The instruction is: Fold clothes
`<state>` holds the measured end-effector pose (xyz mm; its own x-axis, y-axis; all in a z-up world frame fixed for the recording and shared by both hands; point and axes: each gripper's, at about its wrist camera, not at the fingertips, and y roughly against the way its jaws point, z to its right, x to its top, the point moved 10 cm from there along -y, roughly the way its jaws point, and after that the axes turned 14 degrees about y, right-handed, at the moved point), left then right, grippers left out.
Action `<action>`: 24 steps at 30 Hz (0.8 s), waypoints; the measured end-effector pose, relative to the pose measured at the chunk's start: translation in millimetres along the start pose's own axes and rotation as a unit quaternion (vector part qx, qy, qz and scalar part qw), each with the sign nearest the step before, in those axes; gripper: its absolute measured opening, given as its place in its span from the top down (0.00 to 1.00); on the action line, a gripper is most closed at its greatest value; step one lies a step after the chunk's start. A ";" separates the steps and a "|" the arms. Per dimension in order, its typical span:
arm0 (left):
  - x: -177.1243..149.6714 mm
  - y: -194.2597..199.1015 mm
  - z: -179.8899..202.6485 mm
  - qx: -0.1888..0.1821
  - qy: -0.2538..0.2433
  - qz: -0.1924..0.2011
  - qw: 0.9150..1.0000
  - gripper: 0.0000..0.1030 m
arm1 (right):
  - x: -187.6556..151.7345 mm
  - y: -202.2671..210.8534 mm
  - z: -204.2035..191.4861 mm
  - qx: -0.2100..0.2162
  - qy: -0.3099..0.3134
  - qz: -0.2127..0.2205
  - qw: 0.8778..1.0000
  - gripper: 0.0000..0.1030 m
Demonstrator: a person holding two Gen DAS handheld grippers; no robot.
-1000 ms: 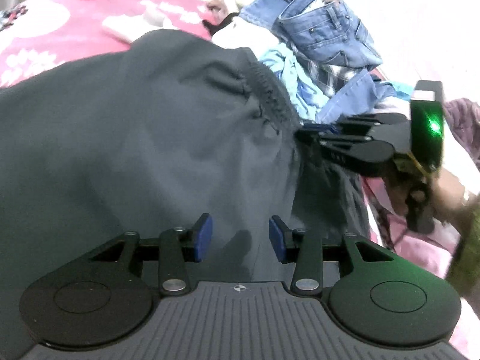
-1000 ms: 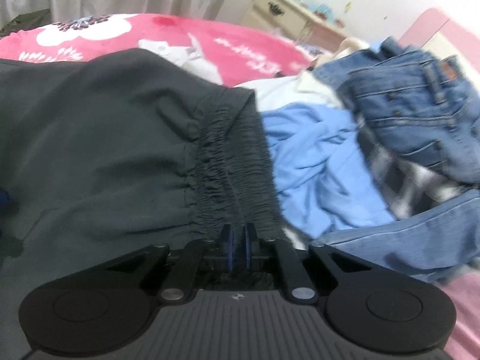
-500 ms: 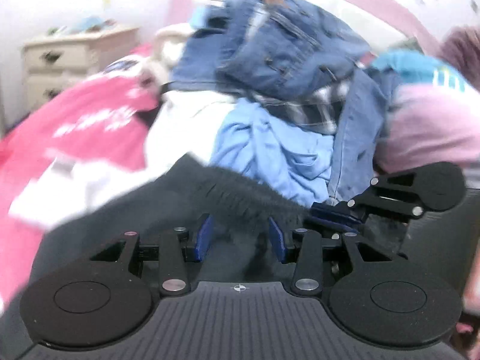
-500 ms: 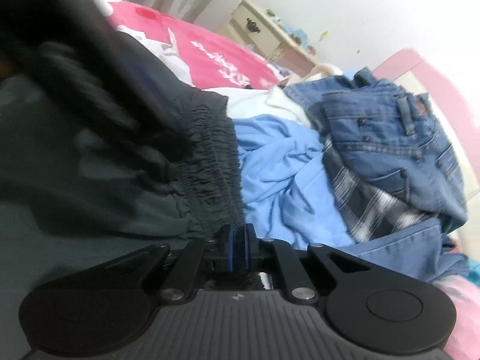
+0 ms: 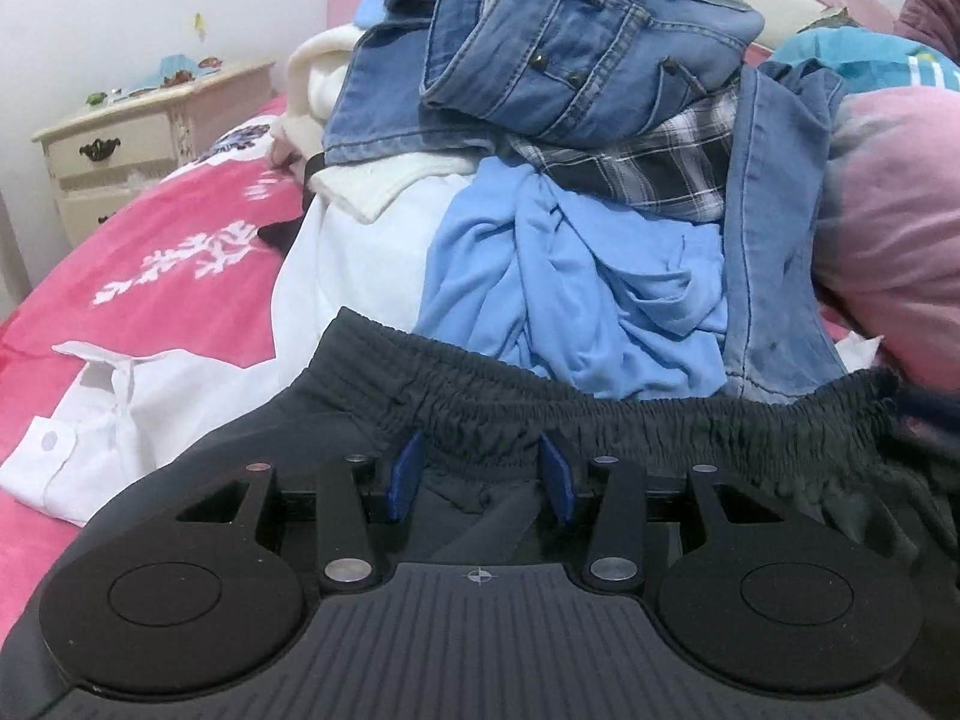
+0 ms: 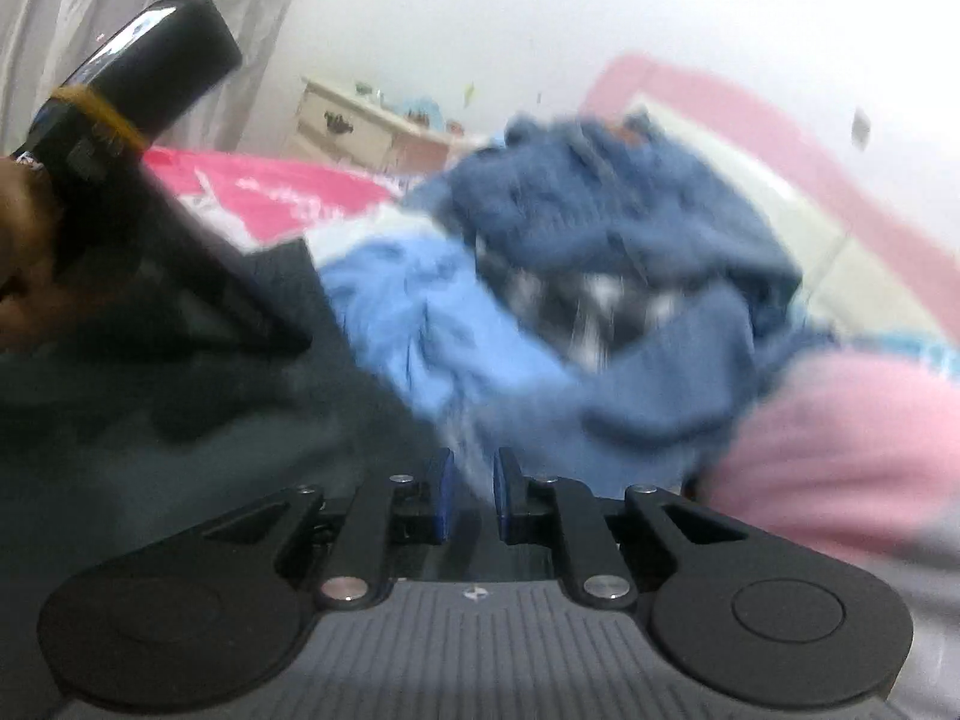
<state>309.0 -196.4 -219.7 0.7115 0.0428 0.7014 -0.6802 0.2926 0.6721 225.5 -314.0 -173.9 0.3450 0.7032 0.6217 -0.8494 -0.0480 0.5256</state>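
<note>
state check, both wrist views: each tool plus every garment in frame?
left tool: open, straddling the waistband
right tool: slightly open, holding nothing
dark grey pants: unfolded, waistband stretched sideways
jeans: crumpled, topping the pile
light blue shirt: bunched
white shirt: spread flat

Soft, even indoor light, no hard shadows. Sharp in the left wrist view, though bowed at the edges and dark in the corners. Heavily motion-smeared in the right wrist view: jeans and light blue garment ahead of the fingers reduced to streaks. Washed-out white wall beyond.
</note>
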 end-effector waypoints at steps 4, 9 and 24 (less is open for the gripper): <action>-0.1 -3.7 2.3 0.013 -0.010 0.000 1.000 0.57 | -27.0 -39.0 9.3 0.015 -0.009 -0.048 0.999 0.96; 0.9 -2.8 4.4 0.024 -0.010 -0.006 1.000 0.56 | -51.9 -71.2 54.9 -0.033 -0.087 -0.083 0.992 0.96; -8.7 166.0 -139.6 0.008 0.139 -0.052 0.989 0.41 | -5.3 126.2 89.3 0.036 -0.206 0.003 0.978 0.90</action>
<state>214.5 -14.9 -147.3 0.7971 0.2744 0.5379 -0.6021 0.2933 0.7426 152.2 -387.1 -59.0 0.4842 0.3579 0.7984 -0.8266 -0.1122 0.5515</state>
